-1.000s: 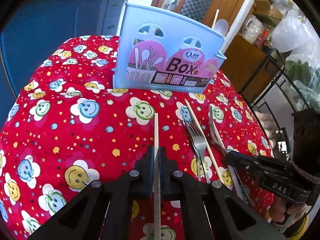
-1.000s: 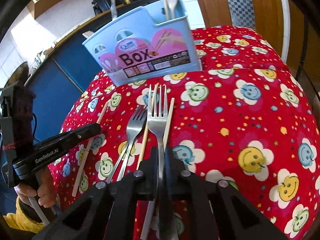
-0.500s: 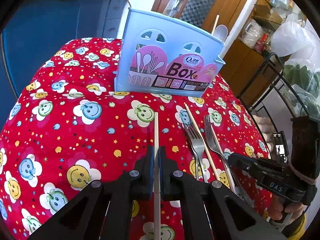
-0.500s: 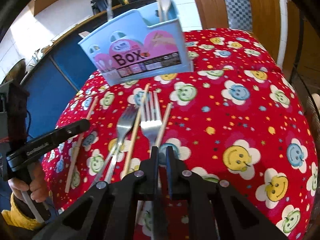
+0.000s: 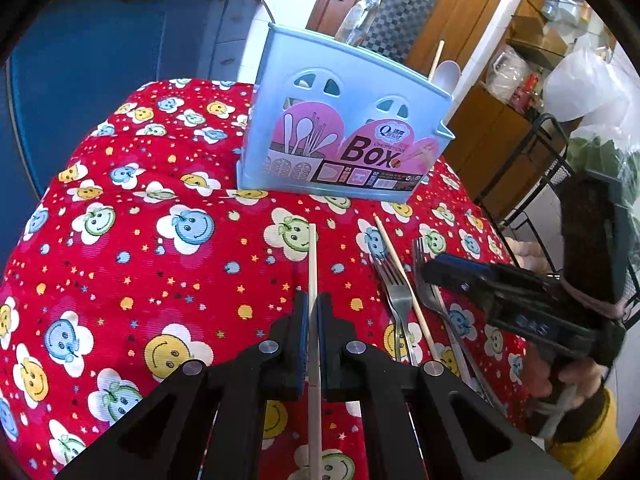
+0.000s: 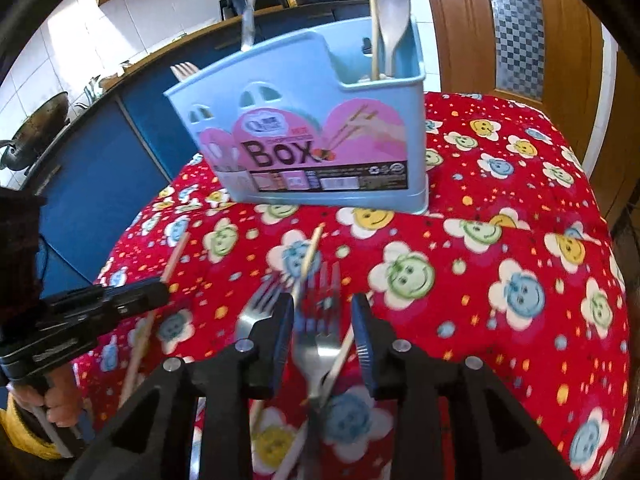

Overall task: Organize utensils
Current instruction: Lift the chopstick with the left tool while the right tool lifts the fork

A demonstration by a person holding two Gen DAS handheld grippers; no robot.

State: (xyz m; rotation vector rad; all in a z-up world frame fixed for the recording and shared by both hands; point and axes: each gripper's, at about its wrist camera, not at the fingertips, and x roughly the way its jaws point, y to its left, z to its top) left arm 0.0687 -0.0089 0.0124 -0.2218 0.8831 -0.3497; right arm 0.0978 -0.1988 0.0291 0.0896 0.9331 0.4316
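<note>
Chopstick [image 5: 312,264] clamped between fingers of left gripper [image 5: 313,312], tip pointing toward blue box [image 5: 344,132] standing at far side of desk [image 5: 120,264] under red smiley-print cloth. Fork [image 6: 320,320] lies on cloth between fingers of right gripper [image 6: 323,316]; fingers partly spread, just been opening, pads clear of fork. Second fork [image 6: 256,308] just left, crossed by another chopstick [image 6: 310,256]. Box right compartment holds pale spoon [image 6: 394,20] and upright chopstick [image 6: 374,24].
</note>
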